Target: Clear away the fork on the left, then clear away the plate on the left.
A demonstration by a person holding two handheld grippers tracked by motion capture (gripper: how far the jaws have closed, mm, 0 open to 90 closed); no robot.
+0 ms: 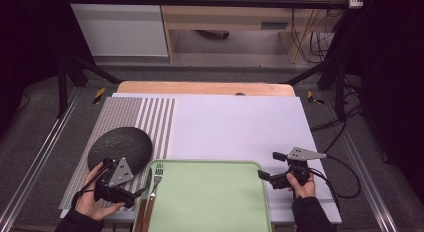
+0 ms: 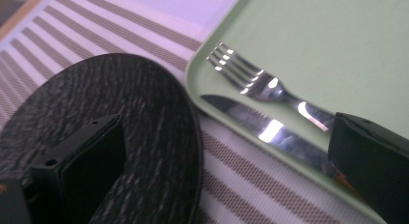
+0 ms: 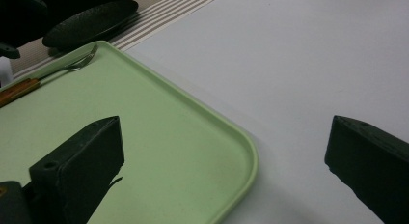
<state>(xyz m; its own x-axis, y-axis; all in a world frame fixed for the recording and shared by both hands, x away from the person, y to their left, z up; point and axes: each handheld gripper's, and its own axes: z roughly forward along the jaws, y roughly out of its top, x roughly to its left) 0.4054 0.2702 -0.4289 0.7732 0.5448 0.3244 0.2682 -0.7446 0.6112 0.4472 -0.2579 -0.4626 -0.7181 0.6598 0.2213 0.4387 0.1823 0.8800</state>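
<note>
A light green tray [image 1: 210, 202] lies at the table's near edge. A fork [image 1: 156, 179] and a wooden-handled knife [image 1: 146, 192] lie side by side along the tray's left rim, tips pointing away from me. The left gripper view shows the fork [image 2: 260, 84] and the knife [image 2: 270, 132] close up. A black round plate [image 1: 120, 147] sits on the striped placemat [image 1: 135, 117] left of the tray. My left gripper [image 1: 134, 196] is open beside the knife, holding nothing. My right gripper [image 1: 270, 165] is open over the tray's far right corner [image 3: 241, 151], also holding nothing.
A white mat [image 1: 240, 127] covers the table's middle and right. The wooden table edge [image 1: 205, 88] runs along the far side. Black frame legs and cables stand on the floor around the table. A cable [image 1: 345, 177] trails from the right gripper.
</note>
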